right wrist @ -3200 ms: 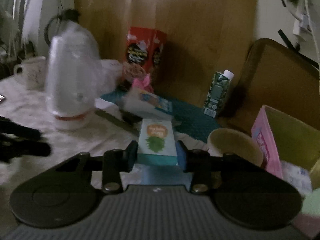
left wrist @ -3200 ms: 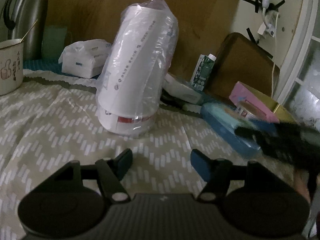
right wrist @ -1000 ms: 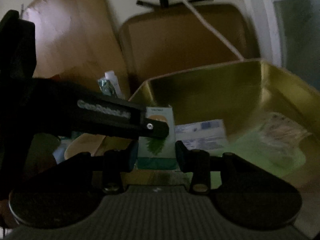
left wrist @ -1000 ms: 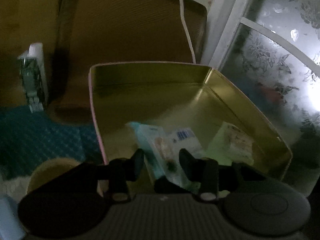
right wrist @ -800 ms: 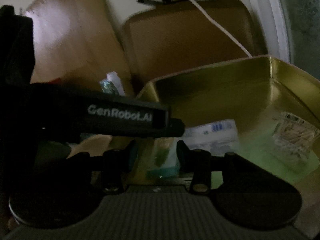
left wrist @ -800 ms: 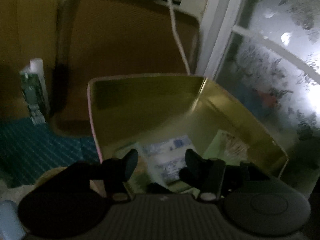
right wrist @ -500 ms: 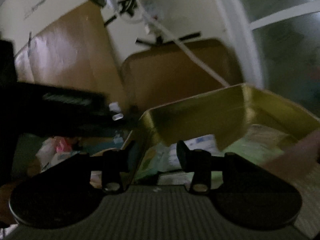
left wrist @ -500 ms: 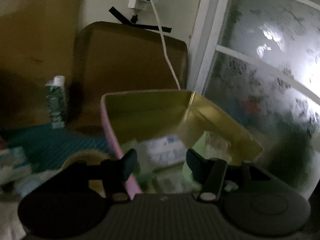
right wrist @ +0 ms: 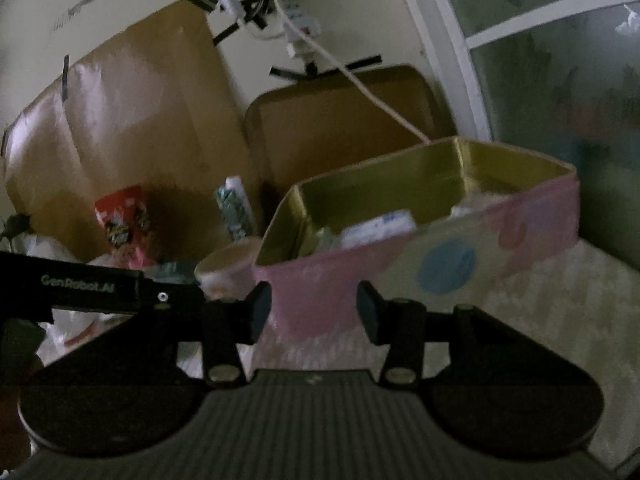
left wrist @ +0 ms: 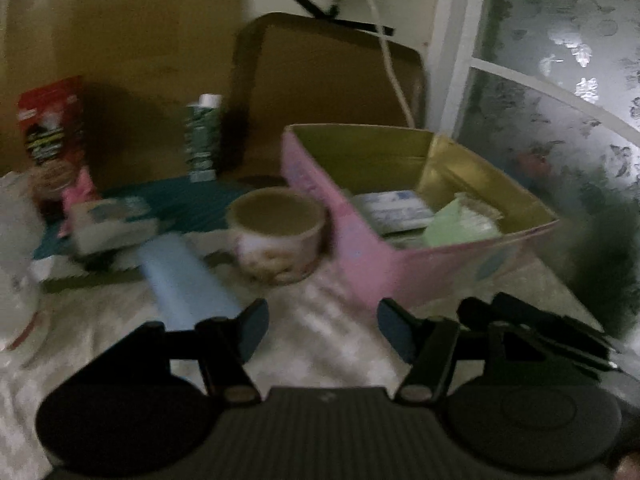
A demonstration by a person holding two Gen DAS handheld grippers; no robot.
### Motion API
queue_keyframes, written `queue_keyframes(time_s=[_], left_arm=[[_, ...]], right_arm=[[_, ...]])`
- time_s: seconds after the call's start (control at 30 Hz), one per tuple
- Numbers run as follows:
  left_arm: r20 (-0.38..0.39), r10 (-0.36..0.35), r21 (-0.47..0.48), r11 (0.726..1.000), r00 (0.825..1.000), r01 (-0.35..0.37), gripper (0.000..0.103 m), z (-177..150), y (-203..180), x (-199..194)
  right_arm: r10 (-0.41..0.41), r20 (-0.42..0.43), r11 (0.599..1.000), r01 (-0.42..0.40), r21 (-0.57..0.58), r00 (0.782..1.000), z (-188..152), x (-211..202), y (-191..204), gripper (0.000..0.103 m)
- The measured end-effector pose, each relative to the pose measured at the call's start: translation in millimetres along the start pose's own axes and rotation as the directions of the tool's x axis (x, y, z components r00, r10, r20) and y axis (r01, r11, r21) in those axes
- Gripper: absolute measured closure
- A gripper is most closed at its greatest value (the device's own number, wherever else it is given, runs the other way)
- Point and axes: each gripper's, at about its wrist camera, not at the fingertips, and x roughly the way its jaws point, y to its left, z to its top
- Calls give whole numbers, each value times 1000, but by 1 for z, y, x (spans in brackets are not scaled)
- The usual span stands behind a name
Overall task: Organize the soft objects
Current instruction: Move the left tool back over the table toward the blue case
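Observation:
A pink box [left wrist: 360,256] with a gold inside stands on the cloth at the right. In it lie a white and blue tissue pack [left wrist: 394,210] and a green pack [left wrist: 460,224]. My left gripper [left wrist: 322,320] hovers in front of the box's near left corner; its jaws are opening and nothing is between them. In the right wrist view the box [right wrist: 328,280] fills the middle and a white pack [right wrist: 380,226] shows over its rim. My right gripper [right wrist: 313,308] is open and empty, just short of the box's front wall. The left gripper's arm [right wrist: 100,288] crosses at the left.
A flowered cup [left wrist: 276,232] stands left of the box. A light blue pack [left wrist: 184,280] and a white tissue pack [left wrist: 112,220] lie further left. Behind are a green carton [left wrist: 202,136], a red snack bag [left wrist: 50,128], a leaning brown tray [left wrist: 320,92] and a window [left wrist: 560,100].
Both grippers have drawn back out of the box. The right gripper let go of the green-leaf pack, the left gripper of its pack, and the left jaws widened.

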Motion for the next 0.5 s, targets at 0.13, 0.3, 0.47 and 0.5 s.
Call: queue_keyframes(time_s=[0.13, 0.3, 0.47, 0.5], left_arm=[[-2, 35, -21, 999, 999, -35, 37, -14, 17, -7], [1, 70, -39, 997, 998, -70, 33, -28, 38, -14], [-15, 97, -58, 994, 995, -97, 31, -42, 60, -14], [-19, 103, -60, 993, 995, -104, 31, -45, 64, -13]], right_arm=[[28, -50, 1000, -27, 15, 998, -8, 1, 8, 52], [50, -93, 999, -49, 14, 994, -18, 3, 20, 51], [63, -134, 998, -59, 32, 989, -24, 10, 25, 44], [63, -144, 998, -59, 32, 988, -25, 11, 27, 44]])
